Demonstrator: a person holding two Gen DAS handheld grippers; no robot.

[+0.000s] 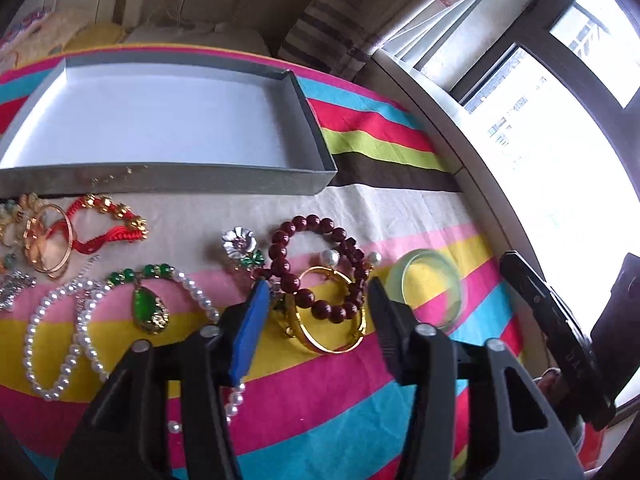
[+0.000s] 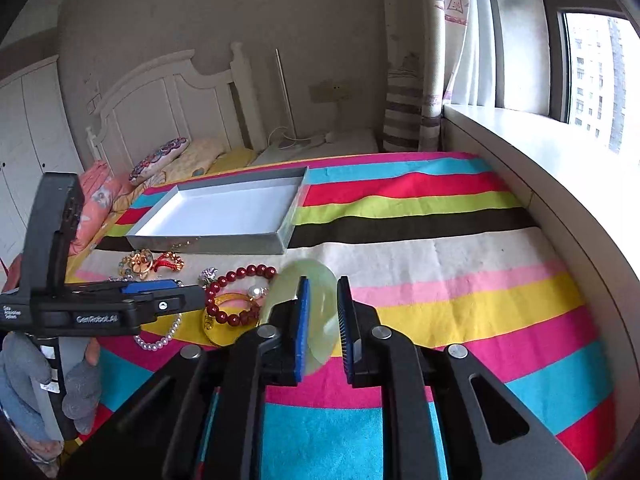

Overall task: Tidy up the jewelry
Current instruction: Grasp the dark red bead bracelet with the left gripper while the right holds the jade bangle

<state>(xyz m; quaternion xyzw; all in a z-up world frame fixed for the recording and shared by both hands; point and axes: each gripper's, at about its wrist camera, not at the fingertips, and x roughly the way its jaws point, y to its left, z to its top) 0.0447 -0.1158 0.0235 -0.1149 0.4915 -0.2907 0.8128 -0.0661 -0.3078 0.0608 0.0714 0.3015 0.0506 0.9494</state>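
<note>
Both claws hung low over the striped bedspread [image 2: 440, 248]. On the left claw [image 1: 316, 300] the fingers stood spread, one to each side of a dark red bead bracelet [image 1: 316, 264] that lay across a gold bangle [image 1: 332, 320], without touching either. The right claw [image 2: 322, 312] was parted too, its fingers [image 2: 303, 320] straddling the wall of a pale green bangle [image 2: 316, 276]; whether they pressed on it could not be told. From the left-hand camera that green bangle [image 1: 434, 288] sat at about three o'clock from the red beads, flat on the cloth.

At twelve o'clock from the jewelry lay a shallow grey tray [image 1: 168, 178] with a white floor, nothing inside it, a few gold flecks on its near wall. Every piece was outside it, on the bedspread: at nine o'clock from the red beads a pearl necklace [image 1: 56, 344] with a green pendant [image 1: 149, 309], further toward ten o'clock a red cord bracelet [image 1: 105, 220] and a thin gold bangle [image 1: 50, 240], and just beside the beads a small silver flower brooch [image 1: 239, 241].
</note>
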